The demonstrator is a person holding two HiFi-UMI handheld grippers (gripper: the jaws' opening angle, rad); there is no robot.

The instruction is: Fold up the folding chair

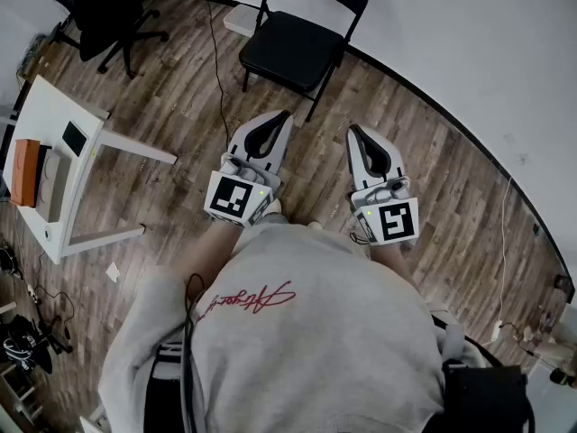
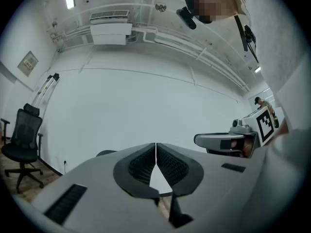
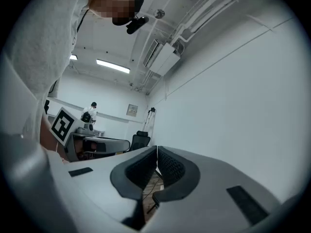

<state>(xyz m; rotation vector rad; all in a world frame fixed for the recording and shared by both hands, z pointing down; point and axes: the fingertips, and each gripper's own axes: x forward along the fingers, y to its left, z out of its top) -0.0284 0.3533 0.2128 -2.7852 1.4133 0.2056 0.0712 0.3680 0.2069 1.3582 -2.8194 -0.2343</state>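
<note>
Wood floor (image 1: 180, 106) bears the folding chair (image 1: 290, 48), well beyond both shut jaws.

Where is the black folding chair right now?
In the head view the folding chair stands open at top centre, by the white wall, right of the office chair.

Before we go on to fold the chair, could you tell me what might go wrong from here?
The left gripper and right gripper are both shut and empty, short of the folding chair; unless opened, they may only shove it rather than grip it.
A black cable lies on the floor beside the chair's front leg; it could snag or trip someone.
The chair stands close to the wall, so it may knock against it while folding.
</note>
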